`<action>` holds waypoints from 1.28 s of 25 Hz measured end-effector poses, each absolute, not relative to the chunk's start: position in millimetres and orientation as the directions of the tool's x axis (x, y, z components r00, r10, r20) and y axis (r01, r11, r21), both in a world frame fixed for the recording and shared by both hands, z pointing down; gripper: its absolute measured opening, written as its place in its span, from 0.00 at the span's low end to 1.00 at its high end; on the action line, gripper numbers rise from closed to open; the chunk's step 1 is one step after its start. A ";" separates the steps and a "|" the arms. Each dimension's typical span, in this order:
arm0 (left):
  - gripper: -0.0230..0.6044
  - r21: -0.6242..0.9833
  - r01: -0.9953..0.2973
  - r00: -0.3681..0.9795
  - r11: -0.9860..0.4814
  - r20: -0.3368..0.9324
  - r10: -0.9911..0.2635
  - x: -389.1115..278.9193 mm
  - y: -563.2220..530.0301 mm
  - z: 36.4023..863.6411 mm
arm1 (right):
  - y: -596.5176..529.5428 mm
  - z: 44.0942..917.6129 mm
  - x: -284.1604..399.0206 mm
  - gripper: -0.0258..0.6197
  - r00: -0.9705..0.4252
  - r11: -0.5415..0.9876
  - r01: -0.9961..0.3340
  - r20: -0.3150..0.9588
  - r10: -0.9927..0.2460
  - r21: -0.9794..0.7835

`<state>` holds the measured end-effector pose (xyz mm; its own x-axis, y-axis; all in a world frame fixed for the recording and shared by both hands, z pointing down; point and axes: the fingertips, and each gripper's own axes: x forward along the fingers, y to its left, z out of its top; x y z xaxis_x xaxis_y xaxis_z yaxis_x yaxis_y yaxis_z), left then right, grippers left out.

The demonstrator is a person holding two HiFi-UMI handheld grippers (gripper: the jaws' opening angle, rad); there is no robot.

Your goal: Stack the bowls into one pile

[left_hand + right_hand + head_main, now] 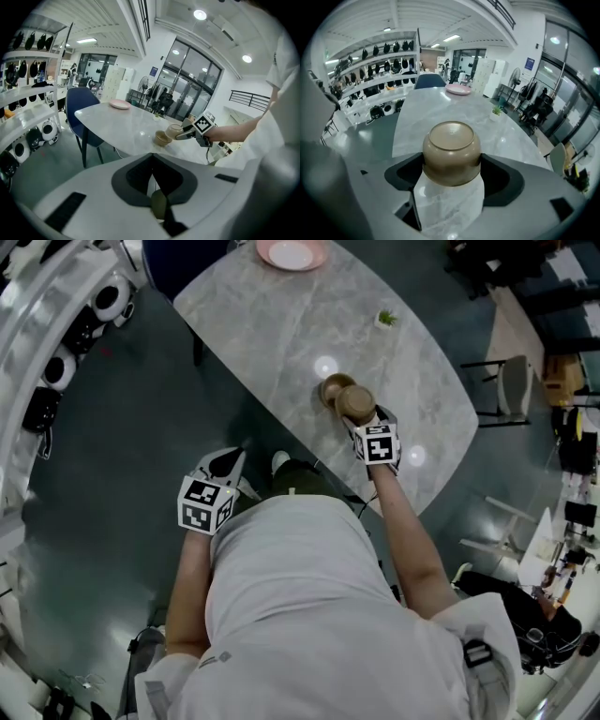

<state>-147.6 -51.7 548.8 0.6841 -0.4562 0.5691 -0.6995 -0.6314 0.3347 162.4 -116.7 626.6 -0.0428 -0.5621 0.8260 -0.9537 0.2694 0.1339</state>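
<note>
A brown bowl (pixel 356 403) is clamped in my right gripper (pixel 360 414), just above the near edge of the grey marble table (pixel 281 324). In the right gripper view this bowl (pixel 451 152) fills the jaws with its base turned toward the camera. A second brown bowl (pixel 332 387) stands on the table right beside the held one. It shows in the left gripper view as a bowl (pixel 163 138) beside the tilted held bowl (pixel 176 131). My left gripper (pixel 228 463) hangs off the table over the floor, its jaws (pixel 151 159) shut on nothing.
A pink plate (pixel 292 253) lies at the table's far end, and a small potted plant (pixel 385 319) stands near the right edge. A blue chair (pixel 82 108) stands by the far side, a grey chair (pixel 511 385) to the right. Shelves of helmets (pixel 28 42) run along the left.
</note>
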 end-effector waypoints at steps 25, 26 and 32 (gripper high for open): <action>0.04 0.367 -0.734 0.662 -0.572 0.574 -0.482 -124.3 -70.0 560.9 | -155.5 651.6 179.7 0.66 0.167 0.697 -0.527 0.863 -0.477 0.487; 0.04 0.367 -0.735 0.662 -0.570 0.574 -0.482 -124.3 -70.2 561.1 | -157.7 651.7 180.7 0.66 0.181 0.708 -0.494 0.856 -0.484 0.504; 0.04 0.372 -0.738 0.659 -0.563 0.576 -0.483 -127.0 -70.3 564.4 | -161.7 651.5 170.6 0.66 0.196 0.750 -0.419 0.857 -0.476 0.512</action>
<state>-127.0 -70.3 564.4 0.6593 -0.4834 0.5759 -0.7379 -0.5629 0.3723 170.6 -161.7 651.5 0.1964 -0.4761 0.8572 -0.4192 0.7495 0.5124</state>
